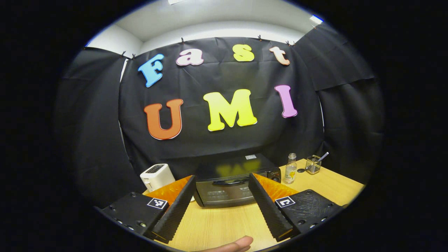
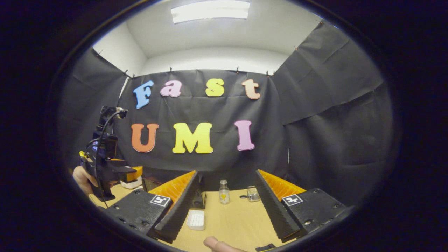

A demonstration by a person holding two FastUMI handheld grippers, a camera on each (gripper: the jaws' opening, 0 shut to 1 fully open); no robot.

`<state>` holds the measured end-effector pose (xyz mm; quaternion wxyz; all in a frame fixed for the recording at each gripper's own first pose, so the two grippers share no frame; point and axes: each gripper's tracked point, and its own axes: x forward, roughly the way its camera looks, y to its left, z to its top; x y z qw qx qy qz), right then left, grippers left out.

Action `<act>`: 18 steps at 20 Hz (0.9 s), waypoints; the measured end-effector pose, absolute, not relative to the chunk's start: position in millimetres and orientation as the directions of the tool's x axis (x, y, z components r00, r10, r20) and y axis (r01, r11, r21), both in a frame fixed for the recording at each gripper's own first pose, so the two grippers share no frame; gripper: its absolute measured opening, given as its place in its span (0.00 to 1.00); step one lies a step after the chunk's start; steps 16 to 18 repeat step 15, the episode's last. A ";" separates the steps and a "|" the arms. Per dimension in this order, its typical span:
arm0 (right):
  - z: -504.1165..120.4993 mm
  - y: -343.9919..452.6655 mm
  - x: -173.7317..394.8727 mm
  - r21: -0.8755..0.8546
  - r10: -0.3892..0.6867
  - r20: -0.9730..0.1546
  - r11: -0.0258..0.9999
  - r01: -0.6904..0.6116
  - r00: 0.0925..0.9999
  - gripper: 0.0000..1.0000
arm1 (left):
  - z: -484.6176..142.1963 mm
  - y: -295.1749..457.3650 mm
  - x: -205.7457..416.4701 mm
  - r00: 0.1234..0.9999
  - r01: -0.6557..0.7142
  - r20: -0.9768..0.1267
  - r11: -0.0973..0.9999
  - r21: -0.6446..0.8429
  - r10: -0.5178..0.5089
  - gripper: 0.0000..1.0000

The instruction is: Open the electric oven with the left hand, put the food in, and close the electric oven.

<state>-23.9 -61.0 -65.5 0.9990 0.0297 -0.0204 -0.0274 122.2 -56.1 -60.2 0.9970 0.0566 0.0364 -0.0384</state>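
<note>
The black electric oven (image 1: 227, 187) stands on the wooden table (image 1: 224, 224) with its door shut and its handle (image 1: 229, 181) across the top of the door. My left gripper (image 1: 222, 177) is open just short of the oven, and the door shows between its fingers. In the right gripper view, a small white ribbed rectangular item (image 2: 196, 219) lies flat on the table, low between the fingers of my open right gripper (image 2: 226, 173). A dark corner of the oven (image 2: 200, 200) peeks out behind that gripper's left finger. A hand holds the left gripper (image 2: 105, 166) at far left.
A white toaster (image 1: 156, 176) sits left of the oven. To its right are a small clear bottle (image 1: 290, 168), its dark cap (image 1: 300, 170) and a wire basket (image 1: 313, 164) with a utensil. Black cloth walls close the back and sides. A fingertip (image 1: 235, 245) shows at the bottom.
</note>
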 end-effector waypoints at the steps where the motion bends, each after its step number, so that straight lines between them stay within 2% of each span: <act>1: -64.6 -55.4 -23.8 0.065 -0.037 0.027 0.997 0.035 0.999 1.00 | -56.2 -55.7 106.9 0.995 0.079 -0.075 0.993 0.090 -0.072 0.96; 7: -62.2 -42.4 -26.0 0.028 -0.027 -0.003 0.999 0.027 1.000 0.96 | -23.5 -33.9 29.6 1.000 0.001 0.002 0.998 0.066 -0.001 0.96; 8: -60.3 -41.1 -28.2 0.035 -0.027 0.001 0.999 0.027 1.000 1.00 | -17.2 -35.0 18.6 1.000 0.004 0.016 0.998 0.068 -0.005 0.96; 9: -58.8 -40.0 -31.0 0.048 -0.025 0.003 0.999 0.025 1.000 0.96 | -10.7 -37.4 8.8 0.999 0.011 0.035 0.998 0.064 -0.013 0.95; 10: -57.3 -38.1 -32.9 0.063 -0.019 0.008 0.998 0.018 1.000 1.00 | -8.5 -38.3 -1.1 0.999 0.019 0.046 0.998 0.057 -0.021 0.96; 11: -57.6 -36.5 -35.2 0.067 -0.011 0.007 0.998 0.010 1.000 0.96 | -9.8 -37.6 -10.4 0.998 0.025 0.048 0.998 0.049 -0.027 0.96; 13: -60.7 -38.1 -37.4 0.065 -0.014 -0.005 0.998 0.014 1.000 1.00 | -12.7 -37.9 -26.6 0.998 0.036 0.049 0.999 0.032 -0.038 0.96; 15: -70.1 -44.2 -38.4 0.051 -0.045 -0.051 0.998 0.047 0.998 1.00 | -16.4 -34.1 -37.5 0.997 0.046 0.059 0.999 0.017 -0.047 0.96; 18: -70.1 -44.2 -38.4 0.051 -0.045 -0.051 0.998 0.047 0.998 1.00 | -16.4 -34.1 -37.5 0.997 0.046 0.059 0.999 0.017 -0.047 0.96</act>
